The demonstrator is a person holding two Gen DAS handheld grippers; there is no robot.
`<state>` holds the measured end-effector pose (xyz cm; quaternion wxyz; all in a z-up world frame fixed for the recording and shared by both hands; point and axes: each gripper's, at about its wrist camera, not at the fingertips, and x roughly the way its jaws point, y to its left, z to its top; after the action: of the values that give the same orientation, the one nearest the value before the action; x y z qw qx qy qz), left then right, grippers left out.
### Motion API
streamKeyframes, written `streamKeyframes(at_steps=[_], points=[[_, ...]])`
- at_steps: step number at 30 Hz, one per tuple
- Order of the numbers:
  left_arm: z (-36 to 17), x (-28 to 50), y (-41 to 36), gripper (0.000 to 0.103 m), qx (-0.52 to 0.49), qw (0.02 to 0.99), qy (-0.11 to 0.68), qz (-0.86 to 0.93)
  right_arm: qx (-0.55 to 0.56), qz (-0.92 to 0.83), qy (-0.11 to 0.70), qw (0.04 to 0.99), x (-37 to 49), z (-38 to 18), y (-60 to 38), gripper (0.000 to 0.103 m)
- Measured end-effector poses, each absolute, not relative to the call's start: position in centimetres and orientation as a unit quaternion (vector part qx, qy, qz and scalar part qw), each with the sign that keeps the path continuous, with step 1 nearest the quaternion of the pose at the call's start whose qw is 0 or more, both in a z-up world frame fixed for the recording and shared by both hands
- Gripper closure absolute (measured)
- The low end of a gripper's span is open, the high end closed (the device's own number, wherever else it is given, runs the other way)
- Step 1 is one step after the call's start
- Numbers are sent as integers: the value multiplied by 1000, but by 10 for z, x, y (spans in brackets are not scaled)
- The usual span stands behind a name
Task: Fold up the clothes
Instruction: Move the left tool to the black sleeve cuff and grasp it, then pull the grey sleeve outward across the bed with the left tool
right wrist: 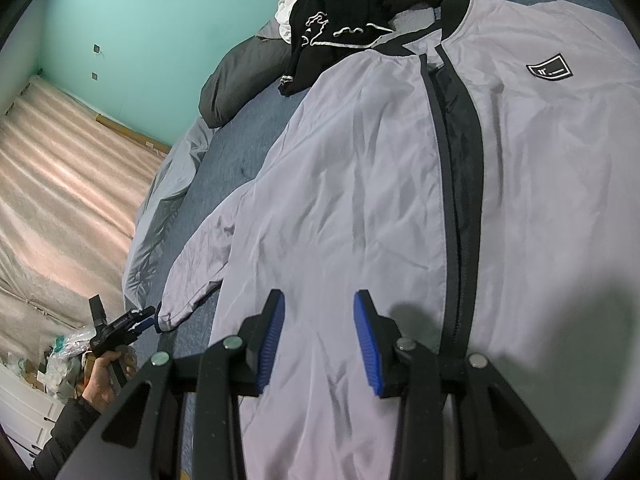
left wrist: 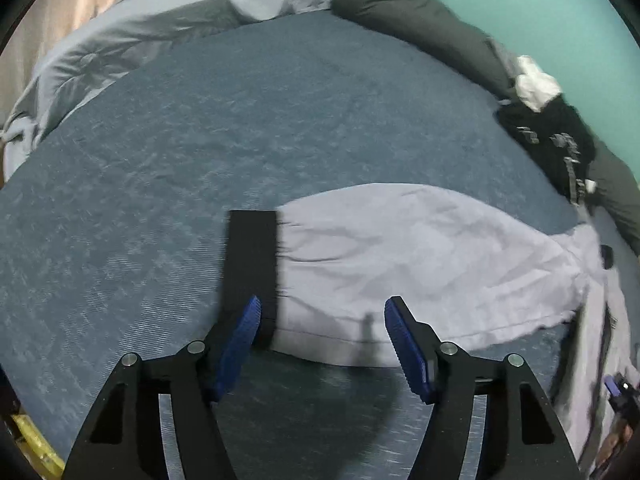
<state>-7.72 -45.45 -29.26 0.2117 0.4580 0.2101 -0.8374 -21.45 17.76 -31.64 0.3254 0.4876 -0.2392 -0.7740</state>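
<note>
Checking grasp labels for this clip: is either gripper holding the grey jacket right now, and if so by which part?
Nothing is held. The left gripper is open at the sleeve's black cuff; the right gripper is open above the jacket front.

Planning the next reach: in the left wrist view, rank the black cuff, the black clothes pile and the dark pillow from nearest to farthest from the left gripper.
From the left gripper:
1. Black cuff, just ahead, beside its left finger, at the sleeve's end.
2. Black clothes pile, far right, by the wall.
3. Dark pillow, at the bed's far end, right of centre.
</note>
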Motion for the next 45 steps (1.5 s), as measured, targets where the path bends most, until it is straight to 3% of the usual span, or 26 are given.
streamKeyframes(at_steps=[11,13,15,17,18,21,29,38,45], points=[[-307,-70,-489,36,462,231,233,-824,490,-773,-237,325,-214,-318,177,67],[-307,-72,-485,53,463,218,230,-828,491,-772,-236,326,-215,-319,176,67],[-305,-74,-480,59,464,213,220,-831,492,-772,-235,327,-214,-319,174,67],[-303,-74,-476,73,465,211,210,-834,493,-772,-234,327,-213,-320,173,67],[-300,-73,-475,89,463,210,207,-836,494,-771,-234,327,-213,-320,172,67],[-287,-67,-473,96,458,201,208,-840,494,-770,-236,327,-212,-321,172,67],[-257,-37,-482,97,460,200,223,-836,490,-769,-242,331,-211,-318,174,67],[-305,-30,-476,97,537,200,230,-786,492,-767,-243,333,-212,-318,172,67],[-278,-27,-471,94,514,214,218,-802,495,-765,-241,334,-213,-319,170,67]])
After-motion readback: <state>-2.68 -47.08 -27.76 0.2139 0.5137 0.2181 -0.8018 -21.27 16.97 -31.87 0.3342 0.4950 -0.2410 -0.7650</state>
